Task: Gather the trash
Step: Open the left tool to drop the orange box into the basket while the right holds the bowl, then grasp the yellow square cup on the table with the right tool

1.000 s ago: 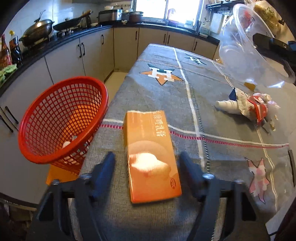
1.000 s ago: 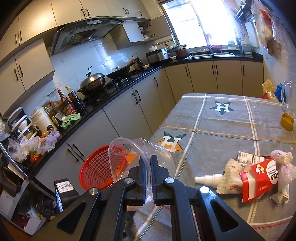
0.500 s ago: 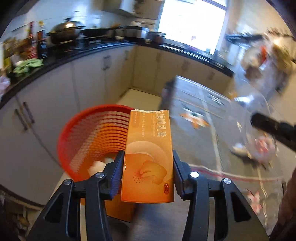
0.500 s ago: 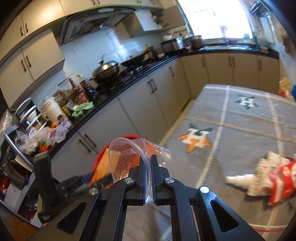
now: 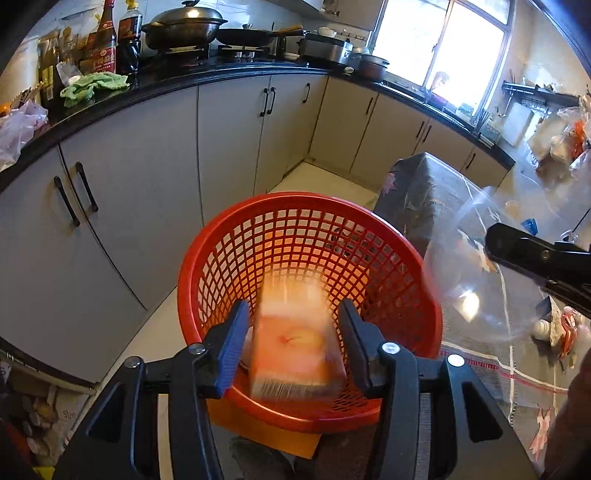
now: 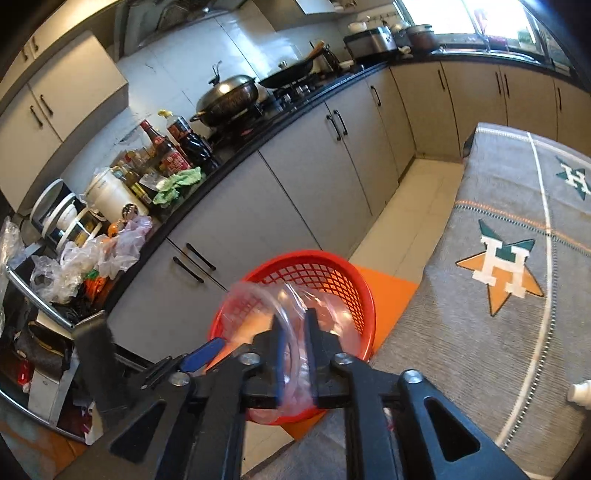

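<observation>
Orange box (image 5: 295, 343) sits blurred between the fingers of the left hand-held gripper (image 5: 293, 341), right over the mouth of the red basket (image 5: 303, 258). Jaws are opening; gaps show on both sides of the box, so pads aren't pressing it. Barcode end faces the cam.

Clear plastic cup (image 6: 291, 332) is between the fingers of the right hand-held gripper (image 6: 295, 354), also above the basket (image 6: 343, 280). Those jaws are opening too, w/ the cup's thin wall running through the gap; pads look just off it. From the left cam the cup (image 5: 476, 280) shows large at right, w/ the right gripper's black finger across it.

Basket stands on an orange stool (image 6: 388, 291) just beside the desk (image 6: 517, 332), which has a grey cloth w/ star-and-H marks. More trash lies farther along the desk: white bottle (image 5: 541, 326) and red-white wrappers (image 5: 570, 325), well apart from the basket.

Bkgd: grey cabinets (image 5: 229, 147), black counter w/ wok (image 5: 183, 27), sauce bottles (image 5: 105, 40), green rag (image 5: 94, 83), window (image 5: 439, 48).
</observation>
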`<state>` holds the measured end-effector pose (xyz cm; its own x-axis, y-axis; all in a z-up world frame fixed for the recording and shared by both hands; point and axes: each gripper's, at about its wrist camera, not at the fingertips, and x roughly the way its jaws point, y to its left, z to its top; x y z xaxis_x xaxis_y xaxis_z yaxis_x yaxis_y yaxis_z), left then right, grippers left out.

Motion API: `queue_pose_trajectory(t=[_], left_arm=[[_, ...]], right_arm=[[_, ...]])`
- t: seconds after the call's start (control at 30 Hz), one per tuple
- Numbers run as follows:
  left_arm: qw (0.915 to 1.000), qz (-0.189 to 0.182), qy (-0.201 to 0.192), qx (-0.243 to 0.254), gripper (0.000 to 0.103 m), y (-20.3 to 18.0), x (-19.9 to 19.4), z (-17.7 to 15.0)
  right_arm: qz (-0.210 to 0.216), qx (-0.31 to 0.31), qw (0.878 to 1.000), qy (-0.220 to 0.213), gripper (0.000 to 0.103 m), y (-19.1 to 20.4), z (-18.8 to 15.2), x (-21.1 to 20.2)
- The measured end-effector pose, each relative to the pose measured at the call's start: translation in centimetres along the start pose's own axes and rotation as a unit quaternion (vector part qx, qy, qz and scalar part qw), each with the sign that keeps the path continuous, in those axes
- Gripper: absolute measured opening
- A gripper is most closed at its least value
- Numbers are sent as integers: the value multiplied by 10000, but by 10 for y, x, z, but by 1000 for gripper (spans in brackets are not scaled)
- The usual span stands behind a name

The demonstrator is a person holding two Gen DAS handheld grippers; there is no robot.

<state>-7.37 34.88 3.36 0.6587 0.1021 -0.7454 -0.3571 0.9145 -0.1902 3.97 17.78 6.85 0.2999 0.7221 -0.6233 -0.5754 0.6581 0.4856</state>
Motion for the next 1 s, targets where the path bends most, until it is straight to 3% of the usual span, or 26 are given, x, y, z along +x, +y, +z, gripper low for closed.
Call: queue_pose_trajectory(t=[0.03, 0.07, 0.2, 0.3, 0.37, 0.53, 0.63, 0.8, 1.0], left_arm=[[10000, 22, -43, 7, 58, 1, -1, 0], [10000, 57, -80, 14, 60, 1, -2, -1], [9997, 44, -241, 21, 61, -2, -10, -3], [9988, 83, -460, 113, 62, -12, -22, -6], [9981, 137, -569, 206, 66, -22, -29, -9], [9954, 109, -694, 645, 78, -64, -38, -20], [9904, 9, -999, 953, 81, -96, -45, -34], [9839, -475, -1129, 1304, 81, -144, -51, -51], [9760, -922, -833, 1789, 81, -200, -46, -67]], right_arm=[[28, 25, 10000, 7, 39, -2, 0, 2], [43, 39, 10000, -5, 43, -3, -1, 1], [18, -108, 9998, -176, 45, -3, -2, -13], [-67, -239, 9990, -380, 55, -5, -7, -34], [-261, -371, 9976, -532, 65, -4, -12, -46], [-1336, -693, 9816, -1176, 72, -14, -32, -95], [-1516, -624, 9760, -1432, 81, -29, -40, -127], [-1721, -281, 9666, -1878, 81, -64, -53, -180], [-1983, 216, 9589, -2016, 81, -121, -72, -241]])
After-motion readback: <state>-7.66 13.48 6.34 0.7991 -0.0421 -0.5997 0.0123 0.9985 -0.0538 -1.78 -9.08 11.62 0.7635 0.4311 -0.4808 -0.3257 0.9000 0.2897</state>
